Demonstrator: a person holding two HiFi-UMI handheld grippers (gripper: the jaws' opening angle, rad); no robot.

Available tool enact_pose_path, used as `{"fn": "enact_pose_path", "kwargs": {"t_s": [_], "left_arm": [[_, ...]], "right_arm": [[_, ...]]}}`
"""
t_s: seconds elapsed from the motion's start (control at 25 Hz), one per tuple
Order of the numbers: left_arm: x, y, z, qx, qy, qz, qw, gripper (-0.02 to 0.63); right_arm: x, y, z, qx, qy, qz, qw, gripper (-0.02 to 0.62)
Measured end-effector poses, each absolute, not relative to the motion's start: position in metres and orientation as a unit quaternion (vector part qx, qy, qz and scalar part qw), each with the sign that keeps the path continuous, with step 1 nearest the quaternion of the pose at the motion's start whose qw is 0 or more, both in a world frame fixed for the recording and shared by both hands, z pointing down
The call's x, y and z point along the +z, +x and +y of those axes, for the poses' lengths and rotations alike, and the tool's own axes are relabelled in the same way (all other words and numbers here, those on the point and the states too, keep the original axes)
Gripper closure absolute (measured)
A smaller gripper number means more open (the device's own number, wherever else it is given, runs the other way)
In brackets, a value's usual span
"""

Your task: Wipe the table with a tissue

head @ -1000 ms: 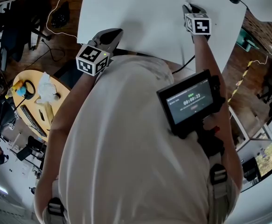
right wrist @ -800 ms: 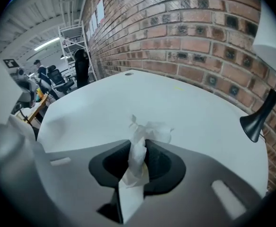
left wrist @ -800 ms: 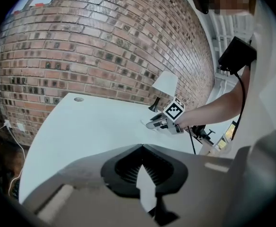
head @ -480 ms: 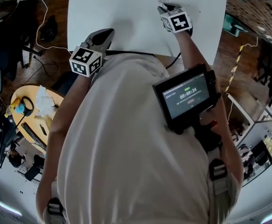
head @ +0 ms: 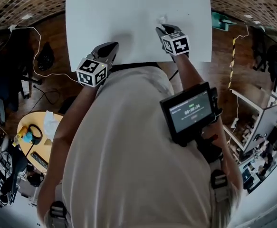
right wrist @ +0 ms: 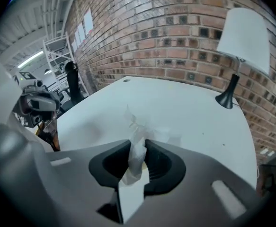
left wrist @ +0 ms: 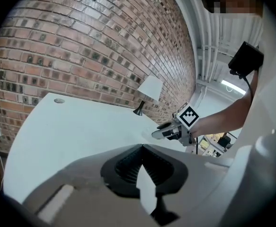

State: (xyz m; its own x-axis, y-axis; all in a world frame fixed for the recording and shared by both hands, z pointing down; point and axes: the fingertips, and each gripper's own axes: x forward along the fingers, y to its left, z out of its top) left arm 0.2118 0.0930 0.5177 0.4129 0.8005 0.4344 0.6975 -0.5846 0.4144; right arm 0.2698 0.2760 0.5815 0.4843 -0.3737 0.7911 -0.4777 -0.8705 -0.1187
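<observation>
The right gripper [right wrist: 138, 144] has its jaws clamped on a crumpled white tissue [right wrist: 136, 126], which is pinched between the dark pads, with its loose end fanning out past the tips over the white table [right wrist: 185, 103]. In the head view the tissue shows as a small pale tuft just above the gripper, right of centre and near the table's lower edge. Whether the tuft is pressed flat on the surface cannot be told.

The left gripper [left wrist: 142, 148] has its jaws pressed together on nothing. It hangs over the table's near edge at centre left of the head view, well apart from the right one.

The hold looks slim, since only a narrow fold sits between the pads. On a wiping stroke, drag from the tabletop could pull the tissue free or tear it. If the loose end folds under, the hard jaw tips, not the paper, may rub the surface. A stroke towards the bottom of the frame could also run off the nearby table edge.

The tissue's long axis follows the line of the jaws. Its gripped end lies back between the pads and its free end points ahead, towards the upper centre of the right gripper view, where a brick wall [right wrist: 175, 32] and a white lamp [right wrist: 244, 34] stand.
</observation>
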Motion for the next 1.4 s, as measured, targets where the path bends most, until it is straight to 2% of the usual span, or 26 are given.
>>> {"fn": "enact_pose_path", "kwargs": {"t_s": [0.24,0.52,0.68,1.08,1.4], "left_arm": [[0.517,0.22,0.103,0.304,0.832,0.458,0.076,0.601],[0.527,0.219,0.112,0.319,0.836,0.439,0.08,0.601],[0.526,0.23,0.157,0.333,0.83,0.44,0.079,0.601],[0.539,0.238,0.169,0.36,0.838,0.4,0.085,0.601],[0.546,0.232,0.146,0.363,0.845,0.382,0.092,0.601]], "right_arm": [[0.589,0.264,0.349,0.434,0.89,-0.134,-0.028,0.517],[0.609,0.255,0.404,0.445,0.889,-0.08,-0.068,0.517],[0.609,0.281,0.462,0.439,0.892,-0.068,-0.078,0.517],[0.621,0.333,0.5,0.443,0.891,-0.088,-0.042,0.517],[0.633,0.338,0.478,0.469,0.879,-0.088,0.013,0.517]]}}
